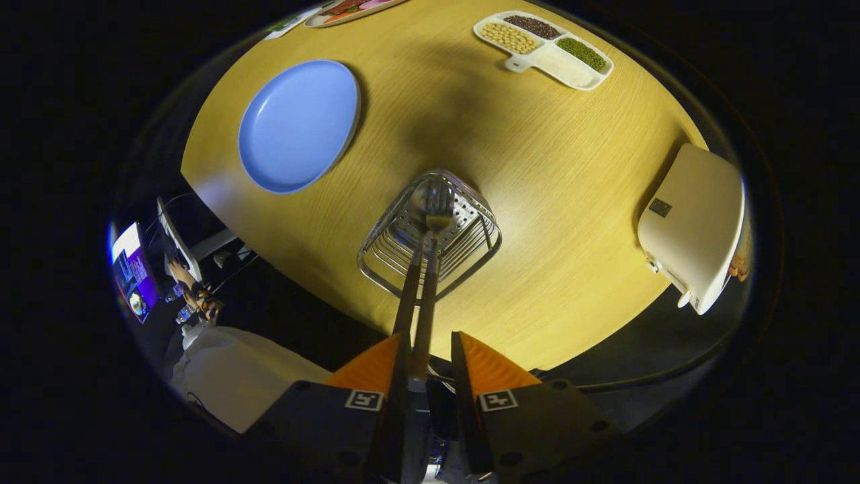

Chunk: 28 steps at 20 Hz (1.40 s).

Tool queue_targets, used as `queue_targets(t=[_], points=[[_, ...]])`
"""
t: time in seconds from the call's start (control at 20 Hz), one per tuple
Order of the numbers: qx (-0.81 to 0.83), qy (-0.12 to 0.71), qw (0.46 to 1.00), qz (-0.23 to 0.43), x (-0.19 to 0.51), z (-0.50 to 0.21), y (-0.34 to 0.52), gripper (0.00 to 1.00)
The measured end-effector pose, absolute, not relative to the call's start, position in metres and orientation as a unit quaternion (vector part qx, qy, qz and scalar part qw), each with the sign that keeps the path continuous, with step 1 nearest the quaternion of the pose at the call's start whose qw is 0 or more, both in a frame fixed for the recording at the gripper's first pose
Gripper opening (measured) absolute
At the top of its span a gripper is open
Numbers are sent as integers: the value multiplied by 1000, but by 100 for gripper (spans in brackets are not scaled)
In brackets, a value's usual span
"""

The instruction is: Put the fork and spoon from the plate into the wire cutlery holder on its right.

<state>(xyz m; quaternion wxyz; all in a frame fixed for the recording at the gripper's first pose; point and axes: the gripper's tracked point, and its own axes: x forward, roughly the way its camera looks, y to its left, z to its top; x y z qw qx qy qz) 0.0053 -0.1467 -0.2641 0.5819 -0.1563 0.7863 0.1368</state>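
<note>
The wire cutlery holder point(470, 265) stands on the wooden table just ahead of my fingers, seen from above. The spoon point(422, 199) and the fork point(441, 216) are inside it, heads down, with their thin handles rising side by side toward me. One handle point(422, 336) runs into the narrow gap between my fingers and rests against the left finger point(376, 366); the right finger stands clear of it. My gripper point(430, 346) hovers above the holder, slightly open. The blue plate point(299, 124) lies bare to the holder's left.
A white divided dish of beans and grains point(544, 44) sits beyond the holder. A cream box-shaped appliance point(695, 225) stands at the right table edge. Off the table's left edge, a person's hand point(191, 286) rests by a lit screen point(134, 272).
</note>
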Motion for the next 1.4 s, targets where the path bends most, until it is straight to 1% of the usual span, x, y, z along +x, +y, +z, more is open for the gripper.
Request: queue_targets(t=[0.1, 0.15, 0.2, 0.3, 0.35, 0.45, 0.55, 0.65, 0.75, 0.95, 1.15, 1.25, 1.4], points=[[-152, 770, 603, 143, 7, -257, -142, 64], [-140, 763, 613, 147, 4, -252, -137, 68], [-126, 756, 624, 152, 3, -246, -132, 81], [-99, 731, 657, 158, 8, -237, -119, 100], [-84, 713, 678, 161, 10, -229, -113, 98], [-60, 670, 723, 161, 16, -212, -102, 97], [-32, 618, 770, 157, 20, -191, -92, 97], [-6, 563, 813, 149, 21, -170, -84, 100], [11, 511, 847, 143, 16, -151, -75, 100], [42, 367, 924, 98, 18, -100, -64, 100], [50, 252, 966, 27, 5, -47, -81, 100], [45, 204, 978, 6, -6, -18, -91, 99], [18, 156, 988, -14, -15, 16, -108, 100]])
